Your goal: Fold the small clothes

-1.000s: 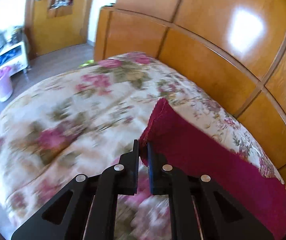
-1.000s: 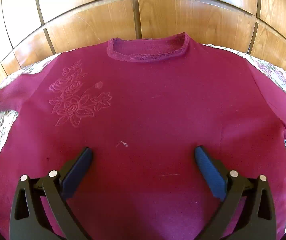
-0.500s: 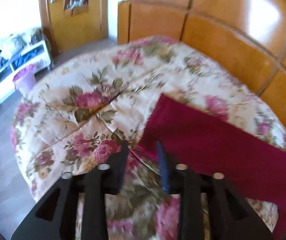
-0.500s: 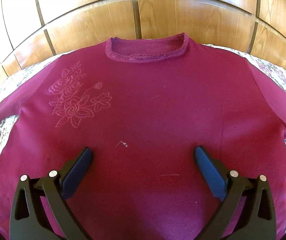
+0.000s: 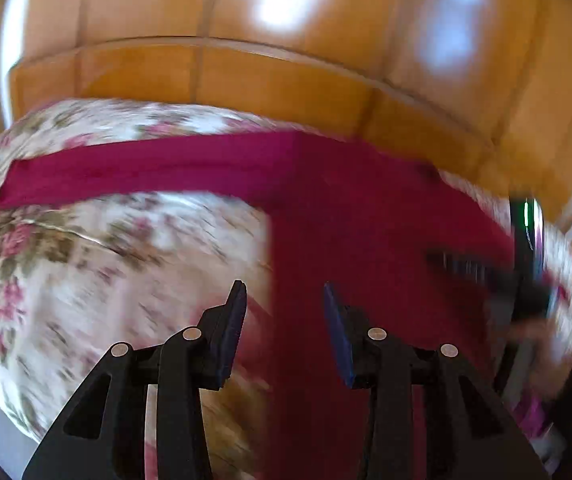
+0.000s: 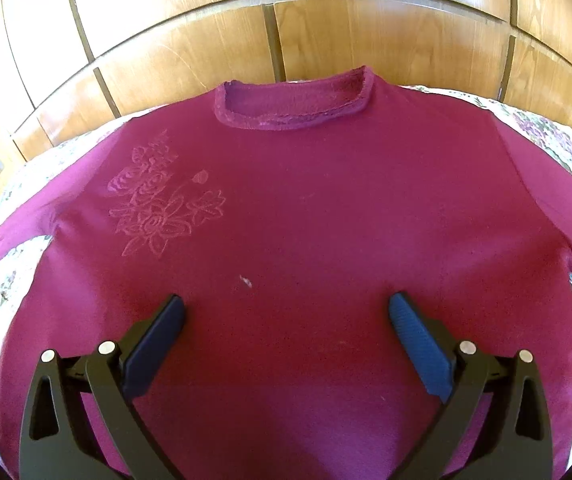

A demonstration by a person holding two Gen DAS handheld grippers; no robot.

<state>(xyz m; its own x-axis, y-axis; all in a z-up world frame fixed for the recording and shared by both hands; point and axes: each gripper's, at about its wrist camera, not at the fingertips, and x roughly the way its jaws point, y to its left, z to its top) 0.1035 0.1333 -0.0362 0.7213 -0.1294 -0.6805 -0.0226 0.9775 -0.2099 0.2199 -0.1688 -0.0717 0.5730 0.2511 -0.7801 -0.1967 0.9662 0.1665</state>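
Observation:
A magenta long-sleeved top (image 6: 306, 220) lies flat and face up on the floral bedspread (image 6: 566, 160), neckline toward the headboard, a flower outline on its chest. Both sleeves are spread sideways. My right gripper (image 6: 286, 312) is open wide and empty, hovering over the lower middle of the top. In the blurred left wrist view, my left gripper (image 5: 283, 296) is open and empty above the top's left side edge (image 5: 366, 240), with the left sleeve (image 5: 145, 172) stretched out to the left.
A wooden panelled headboard (image 6: 286, 32) stands right behind the neckline. The floral bedspread (image 5: 105, 260) extends left of the top. The other gripper and the hand holding it (image 5: 526, 280) show blurred at the right of the left wrist view.
My left gripper let go of the sleeve end, opened, and swung right toward the top's body. The left sleeve now lies flat. My right gripper has stayed still and open.

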